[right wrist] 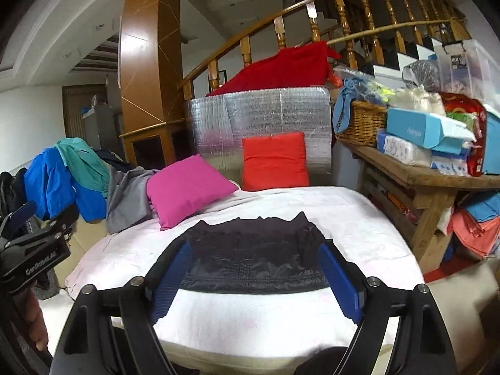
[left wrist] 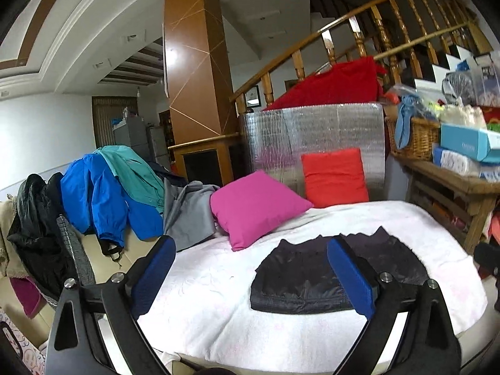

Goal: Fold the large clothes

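A folded black garment (left wrist: pixel 300 278) lies flat on the white-covered bed (left wrist: pixel 218 312); it also shows in the right wrist view (right wrist: pixel 250 256). My left gripper (left wrist: pixel 250 259) is open and empty, held above the bed's near left part, with its right finger in front of the garment. My right gripper (right wrist: pixel 254 259) is open and empty, held above the near edge of the garment on the bed (right wrist: pixel 250 318). The left gripper also shows in the right wrist view (right wrist: pixel 34 243) at the far left, held by a hand.
A pile of clothes (left wrist: pixel 109 187) (blue, teal, grey, black) hangs on a chair at the left. A pink cushion (left wrist: pixel 256 206) and a red cushion (left wrist: pixel 334 176) sit at the bed's far end. A cluttered wooden table (right wrist: pixel 422 172) stands at the right.
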Tool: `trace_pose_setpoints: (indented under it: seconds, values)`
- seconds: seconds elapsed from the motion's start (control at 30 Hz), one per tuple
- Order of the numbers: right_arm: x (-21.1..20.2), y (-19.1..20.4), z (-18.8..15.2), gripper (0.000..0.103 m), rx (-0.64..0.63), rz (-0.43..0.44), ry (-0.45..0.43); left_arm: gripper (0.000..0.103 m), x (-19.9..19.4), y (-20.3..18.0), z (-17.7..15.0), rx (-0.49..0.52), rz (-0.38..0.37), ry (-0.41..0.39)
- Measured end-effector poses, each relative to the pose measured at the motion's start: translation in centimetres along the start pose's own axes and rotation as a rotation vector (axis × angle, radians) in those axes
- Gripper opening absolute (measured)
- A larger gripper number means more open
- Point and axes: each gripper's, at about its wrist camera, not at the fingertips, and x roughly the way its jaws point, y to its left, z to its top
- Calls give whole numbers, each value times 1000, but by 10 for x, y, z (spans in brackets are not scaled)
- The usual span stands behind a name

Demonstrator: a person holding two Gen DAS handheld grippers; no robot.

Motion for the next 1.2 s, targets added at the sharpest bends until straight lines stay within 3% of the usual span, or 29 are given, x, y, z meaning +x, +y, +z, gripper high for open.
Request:
trace_pose_setpoints:
  seconds: [0.33, 1.2]
  values:
    - [-34, 12, 2, 86, 19, -4, -3, 98, -21, 2, 9, -19, 8, -13]
    - [-26, 23, 4, 87, 40, -30, 19, 101, -50, 13, 9, -25, 29, -54]
